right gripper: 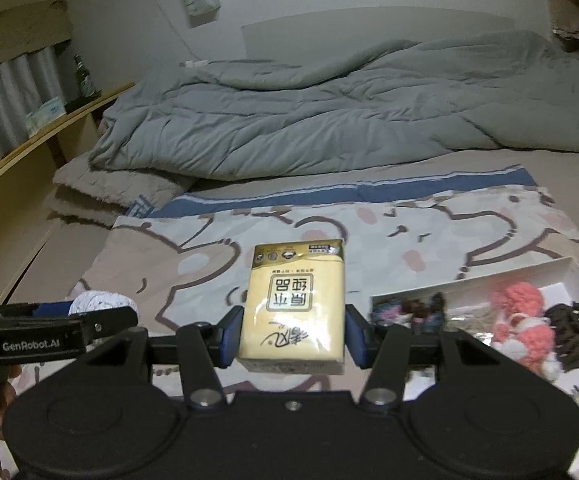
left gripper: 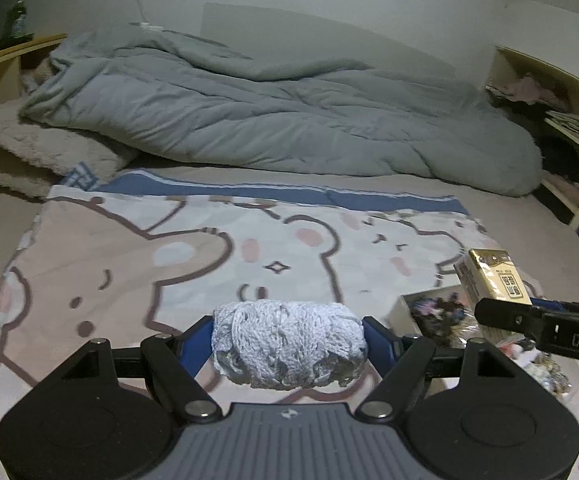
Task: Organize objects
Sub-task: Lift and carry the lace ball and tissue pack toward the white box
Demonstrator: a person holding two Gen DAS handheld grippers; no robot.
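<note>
Left wrist view: the left gripper [left gripper: 288, 344] is clamped on a white yarn ball [left gripper: 287, 344], held above the cartoon-print sheet [left gripper: 137, 264]. Right wrist view: the right gripper [right gripper: 291, 336] grasps a yellow tissue pack [right gripper: 295, 308] (label upside down). A white tray [right gripper: 569, 270] of yarn items lies near the sheet's right edge. A grey duvet [right gripper: 329, 120] lies beyond the sheet's far edge.
</note>
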